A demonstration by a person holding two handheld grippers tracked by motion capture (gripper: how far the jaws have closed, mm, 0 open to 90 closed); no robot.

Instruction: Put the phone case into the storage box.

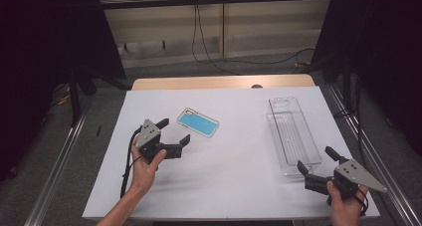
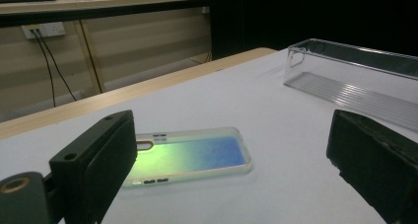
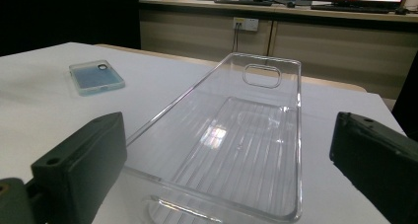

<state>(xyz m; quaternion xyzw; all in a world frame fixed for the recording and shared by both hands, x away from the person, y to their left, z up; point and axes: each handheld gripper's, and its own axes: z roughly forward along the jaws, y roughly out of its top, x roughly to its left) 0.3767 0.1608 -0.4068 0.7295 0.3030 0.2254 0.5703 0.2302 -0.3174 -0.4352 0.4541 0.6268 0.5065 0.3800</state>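
Left gripper (image 1: 174, 130): jaws wide apart, holding nothing, pointed at the case; held low over the table by the left hand (image 1: 147, 164).
Right gripper (image 1: 316, 159): jaws wide apart, holding nothing, set just short of the near end of the tray; held by the right hand (image 1: 343, 198).
Case (image 1: 198, 122): a blue phone case with clear edges, flat on the table, just beyond the left gripper's jaws and not touching them; in the left gripper view (image 2: 190, 155) it lies between the two jaws, farther off, shading from green to blue.
Tray (image 1: 292, 135): a clear ribbed plastic tray, long and narrow, flat on the table well to the right of the case, with a handle cut-out at its far end; in the right gripper view (image 3: 236, 140) its near rim lies between the jaws.
Table (image 1: 234, 176): white top, with a wooden strip along the edge beyond the case.
Cable (image 1: 128, 161): black, trailing from the left gripper past the left hand.
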